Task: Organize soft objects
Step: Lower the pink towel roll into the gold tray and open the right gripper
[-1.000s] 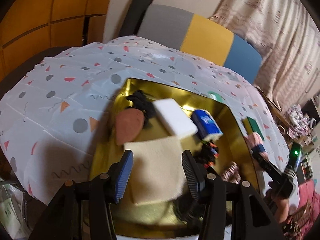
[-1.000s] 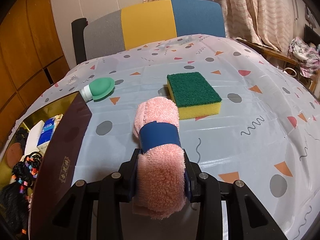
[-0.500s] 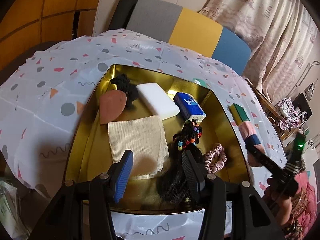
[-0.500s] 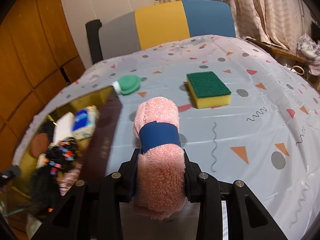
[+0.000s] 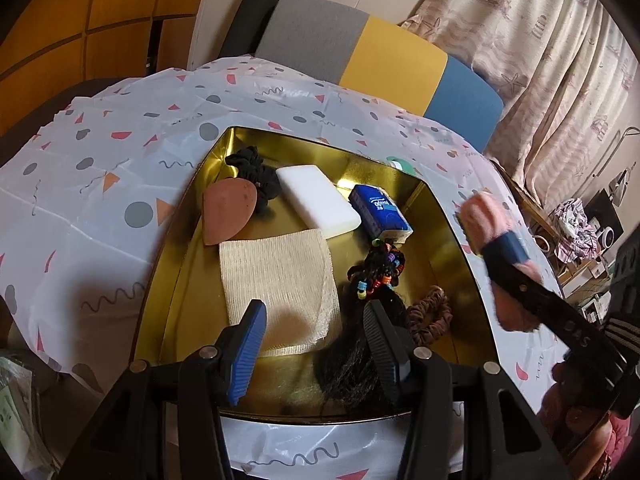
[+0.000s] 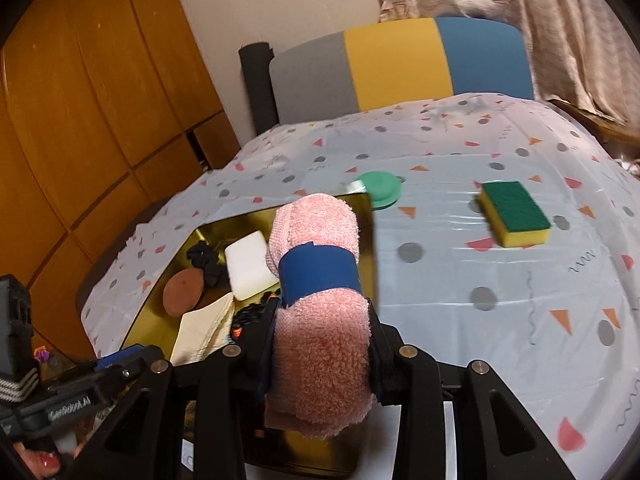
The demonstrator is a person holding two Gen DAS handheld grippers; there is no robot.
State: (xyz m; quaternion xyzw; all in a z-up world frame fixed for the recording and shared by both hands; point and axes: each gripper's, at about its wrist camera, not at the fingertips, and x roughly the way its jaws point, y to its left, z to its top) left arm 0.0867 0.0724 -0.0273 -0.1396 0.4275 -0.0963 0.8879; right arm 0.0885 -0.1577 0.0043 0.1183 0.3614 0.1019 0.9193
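A gold tray (image 5: 448, 216) on the spotted tablecloth holds a beige cloth (image 5: 276, 276), a white sponge (image 5: 318, 200), a blue tissue pack (image 5: 380, 210), a brown puff (image 5: 228, 212), black scrunchie (image 5: 250, 170), beaded hair ties (image 5: 376, 274) and a brown scrunchie (image 5: 430, 316). My left gripper (image 5: 314, 340) is open and empty above the tray's near edge. My right gripper (image 6: 320, 352) is shut on a rolled pink towel (image 6: 320, 292) with a blue band, held over the tray's right rim (image 6: 360, 200); the towel also shows in the left wrist view (image 5: 486, 220).
A green and yellow sponge (image 6: 516, 214) and a green round puff (image 6: 378, 190) lie on the tablecloth right of the tray. A grey, yellow and blue chair back (image 6: 396, 64) stands behind the table. Wooden cabinets (image 6: 80, 100) are at the left, curtains at the right.
My right gripper has carried the pink towel left, from over the tablecloth to over the tray's right rim. My left gripper has pulled back and up from the beige cloth.
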